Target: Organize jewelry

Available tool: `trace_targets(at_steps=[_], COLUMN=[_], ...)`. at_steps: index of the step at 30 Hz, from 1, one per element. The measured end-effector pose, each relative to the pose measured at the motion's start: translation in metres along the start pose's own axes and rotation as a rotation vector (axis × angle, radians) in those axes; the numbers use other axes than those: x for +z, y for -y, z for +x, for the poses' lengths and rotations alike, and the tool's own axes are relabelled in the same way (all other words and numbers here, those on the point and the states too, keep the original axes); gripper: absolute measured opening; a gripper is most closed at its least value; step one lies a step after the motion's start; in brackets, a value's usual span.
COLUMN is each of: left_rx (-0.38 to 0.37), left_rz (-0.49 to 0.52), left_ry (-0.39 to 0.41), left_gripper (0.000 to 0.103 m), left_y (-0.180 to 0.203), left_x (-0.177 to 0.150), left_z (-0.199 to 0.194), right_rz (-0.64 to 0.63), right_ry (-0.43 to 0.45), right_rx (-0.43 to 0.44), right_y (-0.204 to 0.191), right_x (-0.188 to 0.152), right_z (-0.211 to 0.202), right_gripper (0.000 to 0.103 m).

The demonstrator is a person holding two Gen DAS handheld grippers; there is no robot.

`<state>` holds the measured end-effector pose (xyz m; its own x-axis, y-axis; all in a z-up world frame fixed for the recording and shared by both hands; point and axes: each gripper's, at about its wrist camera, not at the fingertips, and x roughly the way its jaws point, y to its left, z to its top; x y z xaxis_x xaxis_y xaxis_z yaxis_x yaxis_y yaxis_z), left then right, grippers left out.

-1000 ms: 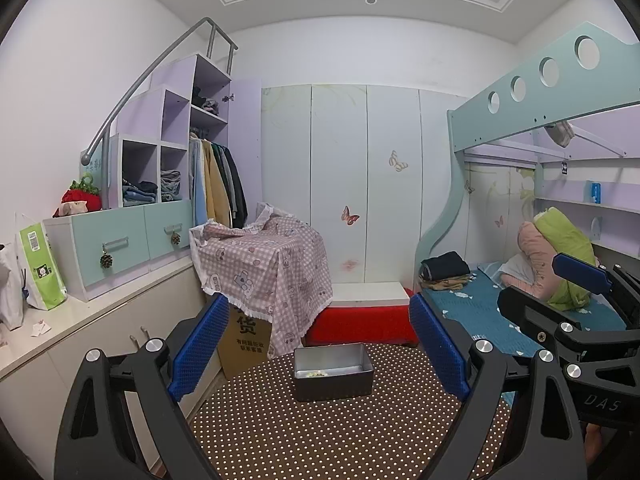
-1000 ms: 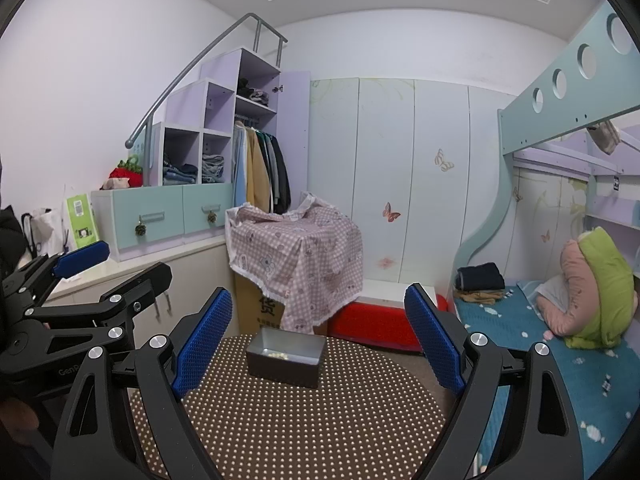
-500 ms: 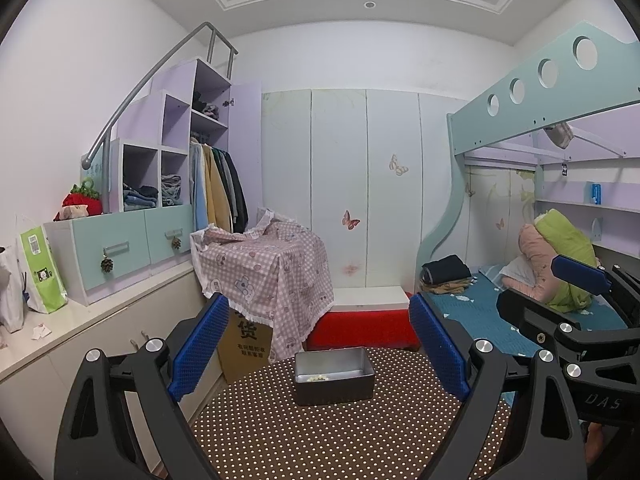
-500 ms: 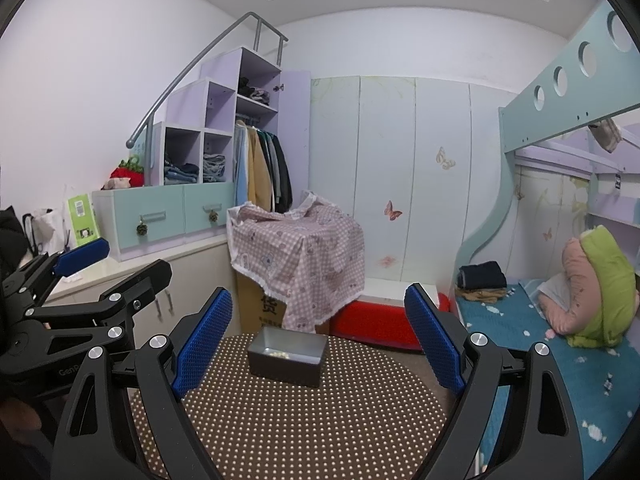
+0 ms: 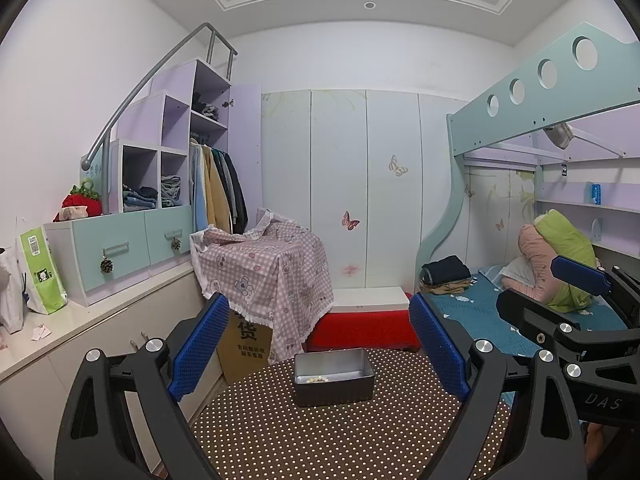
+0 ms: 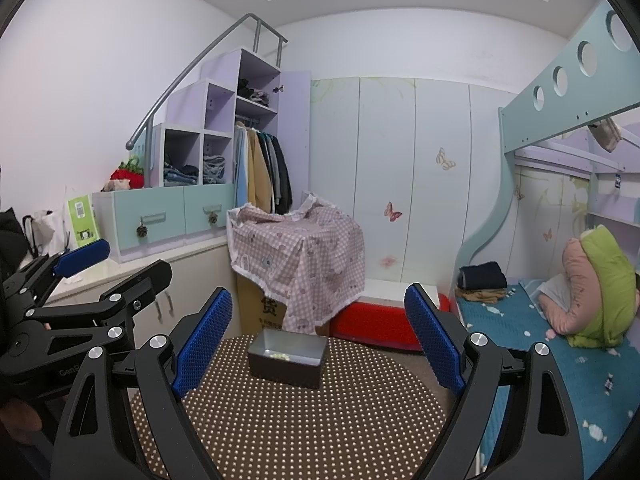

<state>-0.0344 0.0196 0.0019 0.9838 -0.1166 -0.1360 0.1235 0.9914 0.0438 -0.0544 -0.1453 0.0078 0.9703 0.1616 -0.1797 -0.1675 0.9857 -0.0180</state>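
A small grey metal box (image 5: 334, 376) stands near the far edge of a round table with a brown polka-dot cloth (image 5: 320, 436). Pale jewelry (image 5: 315, 379) lies in its bottom. The box also shows in the right wrist view (image 6: 287, 357), with the jewelry (image 6: 280, 355) inside. My left gripper (image 5: 318, 348) is open and empty, held above the table short of the box. My right gripper (image 6: 318, 340) is open and empty, likewise short of the box. Each gripper shows at the edge of the other's view.
A cardboard box under a pink checked cloth (image 5: 264, 276) stands behind the table. A red and white bench (image 5: 364, 320) is beyond it. A bunk bed with a blue sheet (image 6: 560, 360) is on the right. A white counter (image 5: 60, 328) runs along the left.
Both views have tilted slightly upward, so the box sits a little lower in each frame. Both grippers stay open.
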Motion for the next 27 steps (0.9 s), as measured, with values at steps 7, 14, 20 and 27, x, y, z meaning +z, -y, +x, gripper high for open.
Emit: trace_targets(at_steps=[7,14,20,27], left_rx=[0.0,0.001,0.002,0.003], left_rz=[0.001,0.004,0.005,0.005], left_ry=[0.006,0.002,-0.001,-0.002], left_gripper=[0.089,0.089,0.089,0.089], left_y=[-0.0003,0.0024,0.0029,0.0022], left_x=[0.001,0.0018,0.0024,0.0021], left_z=[0.0001,0.0007,0.0013,0.0012], right_rz=[0.001,0.005,0.006,0.006], right_ry=[0.002,0.0,0.001,0.001], right_rx=[0.001,-0.001,-0.004,-0.004], right_y=[0.0004,-0.0021,-0.0031,-0.0039], right_x=[0.001,0.003,0.0041,0.0042], right_z=[-0.0003,-0.0001,-0.001,-0.0011], right_gripper=[0.085,0.085,0.085,0.085])
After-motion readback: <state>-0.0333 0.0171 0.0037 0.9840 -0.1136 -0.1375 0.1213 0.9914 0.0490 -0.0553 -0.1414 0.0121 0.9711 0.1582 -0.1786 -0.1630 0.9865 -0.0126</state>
